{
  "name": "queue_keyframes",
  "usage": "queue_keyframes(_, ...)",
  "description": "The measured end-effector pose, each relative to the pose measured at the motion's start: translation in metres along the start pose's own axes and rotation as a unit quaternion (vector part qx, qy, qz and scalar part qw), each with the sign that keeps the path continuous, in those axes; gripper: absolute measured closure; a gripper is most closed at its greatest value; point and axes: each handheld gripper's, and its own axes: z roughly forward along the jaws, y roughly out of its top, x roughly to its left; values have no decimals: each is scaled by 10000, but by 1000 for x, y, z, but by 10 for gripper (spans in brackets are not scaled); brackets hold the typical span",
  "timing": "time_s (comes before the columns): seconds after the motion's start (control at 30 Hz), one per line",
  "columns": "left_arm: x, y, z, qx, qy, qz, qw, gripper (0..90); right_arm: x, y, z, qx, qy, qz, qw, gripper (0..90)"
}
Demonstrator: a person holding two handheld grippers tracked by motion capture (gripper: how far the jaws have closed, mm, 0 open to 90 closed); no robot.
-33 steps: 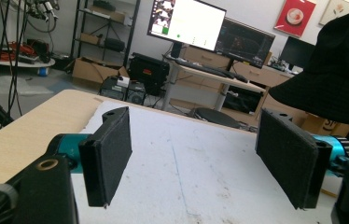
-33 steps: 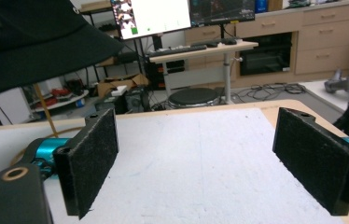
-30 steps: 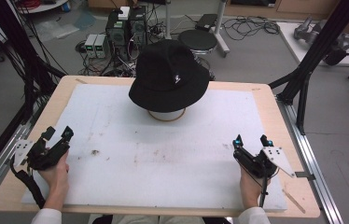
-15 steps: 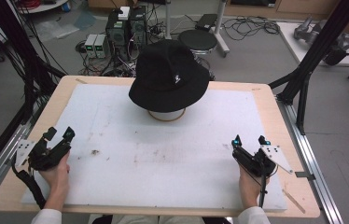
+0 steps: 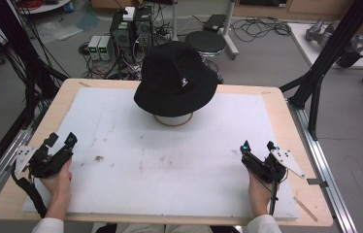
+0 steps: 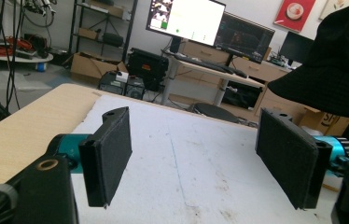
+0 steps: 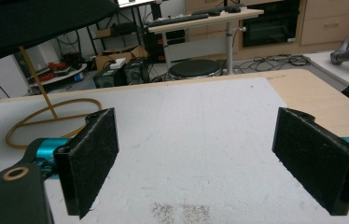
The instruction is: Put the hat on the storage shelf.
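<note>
A black bucket hat [image 5: 175, 80] sits on a thin wooden ring stand [image 5: 172, 120] at the back middle of the white mat [image 5: 170, 160]. Its brim shows in the left gripper view [image 6: 336, 70] and in the right gripper view [image 7: 32, 23], above the stand's ring [image 7: 51, 119]. My left gripper [image 5: 61, 142] rests open near the table's front left, far from the hat. My right gripper [image 5: 257, 145] stands open at the front right. Nothing lies between the jaws of either gripper [image 6: 196, 158] [image 7: 200, 158].
The wooden table [image 5: 58, 104] edge frames the mat. Small dark specks [image 5: 98, 158] mark the mat near the left gripper. Black frame posts [image 5: 325, 63] rise at both sides. Behind the table are a stool [image 5: 207, 42], cables and electronics boxes [image 5: 121, 31].
</note>
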Motion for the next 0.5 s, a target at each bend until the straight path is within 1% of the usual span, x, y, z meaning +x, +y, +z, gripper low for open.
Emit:
queue_keyframes(0.17,0,-1,1,22,-24,-32,10000,271,0,0,0,45,9,-16,10000,136)
queue_keyframes(0.23,-1,-1,2,27,-34,-9,10000,270,-1,-1,0,60,12,-31,10000,137)
queue_keyframes(0.5,-1,-1,2,46,-41,-24,10000,270,-1,-1,1,122,26,11,9999,137)
